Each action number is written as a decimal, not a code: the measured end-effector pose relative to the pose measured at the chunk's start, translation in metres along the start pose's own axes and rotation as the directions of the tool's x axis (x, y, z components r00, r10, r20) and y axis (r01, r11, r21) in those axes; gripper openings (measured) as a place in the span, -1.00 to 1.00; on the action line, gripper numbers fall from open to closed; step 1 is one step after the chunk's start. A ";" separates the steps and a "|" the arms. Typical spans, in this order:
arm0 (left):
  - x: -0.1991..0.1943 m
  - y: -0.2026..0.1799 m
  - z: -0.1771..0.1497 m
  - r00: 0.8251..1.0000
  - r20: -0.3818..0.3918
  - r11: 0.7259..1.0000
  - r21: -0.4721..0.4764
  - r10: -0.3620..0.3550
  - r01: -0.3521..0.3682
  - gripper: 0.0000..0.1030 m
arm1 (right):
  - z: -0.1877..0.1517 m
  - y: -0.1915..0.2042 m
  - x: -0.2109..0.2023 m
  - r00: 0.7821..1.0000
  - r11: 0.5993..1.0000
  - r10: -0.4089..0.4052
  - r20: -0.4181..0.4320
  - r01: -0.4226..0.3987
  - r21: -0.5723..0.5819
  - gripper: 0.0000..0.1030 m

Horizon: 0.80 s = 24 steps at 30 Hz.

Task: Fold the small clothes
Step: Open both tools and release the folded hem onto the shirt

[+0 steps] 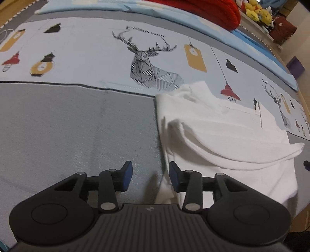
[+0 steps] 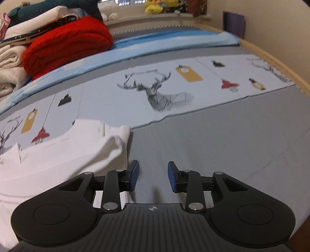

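Note:
A small white garment (image 1: 222,139) lies partly folded on the bed, a fold of cloth bunched across its middle. In the left wrist view it fills the right half. My left gripper (image 1: 150,177) hovers at the garment's left edge, open, its blue pads apart with only the cloth's edge and grey sheet showing between them. In the right wrist view the same white garment (image 2: 64,155) lies at the left. My right gripper (image 2: 153,176) stands open just right of the garment's right edge, over bare grey sheet, nothing between its pads.
The bed cover (image 1: 77,126) is grey with a pale band printed with a deer (image 1: 151,66) and lamps. A red knitted blanket (image 2: 65,44) and stacked folded cloth (image 2: 11,64) sit at the back. Yellow plush toys (image 1: 255,11) line a shelf. The wooden bed edge (image 2: 281,64) runs at right.

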<state>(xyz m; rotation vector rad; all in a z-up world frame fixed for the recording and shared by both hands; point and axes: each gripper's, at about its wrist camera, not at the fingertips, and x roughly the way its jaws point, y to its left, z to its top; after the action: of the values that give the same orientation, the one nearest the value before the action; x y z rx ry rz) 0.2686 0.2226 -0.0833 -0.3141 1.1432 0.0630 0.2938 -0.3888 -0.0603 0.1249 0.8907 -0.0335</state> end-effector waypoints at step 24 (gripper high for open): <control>0.048 -0.034 0.047 1.000 0.021 1.000 0.020 0.012 -0.013 0.01 | 0.028 0.055 0.080 0.994 0.985 0.035 -0.101 -0.052 -0.164 -0.20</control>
<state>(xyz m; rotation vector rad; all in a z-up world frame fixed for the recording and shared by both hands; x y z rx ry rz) 0.3369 0.1974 -0.1012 -0.2881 1.1249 0.0654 0.3697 -0.3362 -0.0997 -0.0099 0.9844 0.0883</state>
